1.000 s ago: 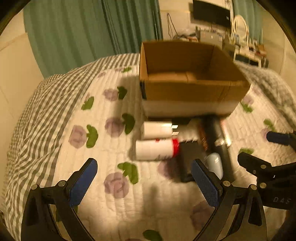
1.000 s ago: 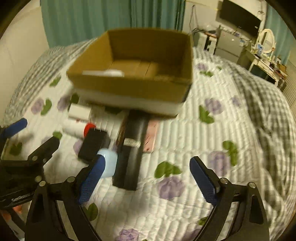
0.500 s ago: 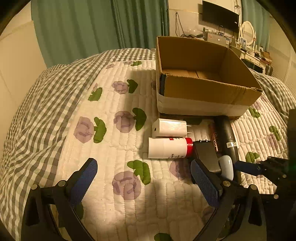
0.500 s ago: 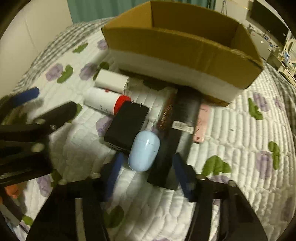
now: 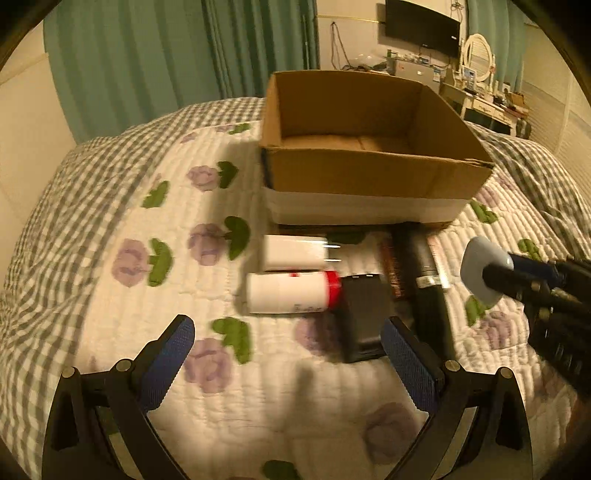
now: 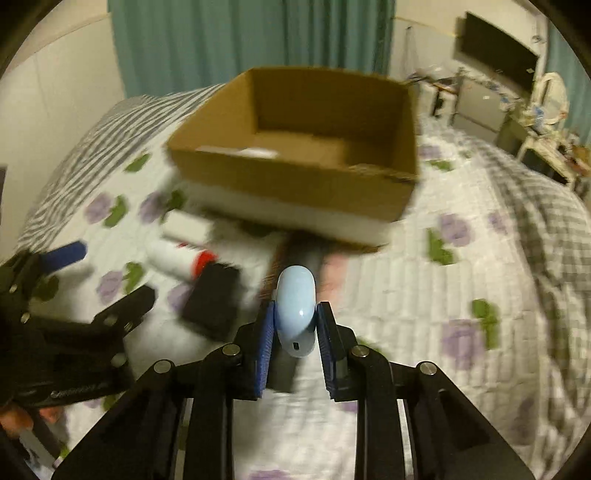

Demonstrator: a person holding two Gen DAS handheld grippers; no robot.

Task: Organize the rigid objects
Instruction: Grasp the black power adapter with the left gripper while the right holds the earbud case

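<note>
- Now my right gripper (image 6: 295, 332) pinches the pale blue earbud case (image 6: 296, 310), lifted above the quilt (image 6: 424, 295).
- Only my left view shows the left gripper (image 5: 288, 362) gaping, empty, and the cardboard box (image 5: 369, 177) floor bare.

A bed (image 5: 110, 229) fills the near ground, spread with a white quilt (image 5: 280, 391) printed with purple flowers and green leaves, over a grey checked blanket (image 6: 546, 206). Teal curtains (image 5: 147, 70) hang along the far wall. At far right a black television (image 5: 423, 22) is mounted on the cream wall (image 5: 22, 110) above a cluttered white dresser (image 5: 484, 105) with an oval mirror (image 5: 478, 55). The light is warm and dim.
</note>
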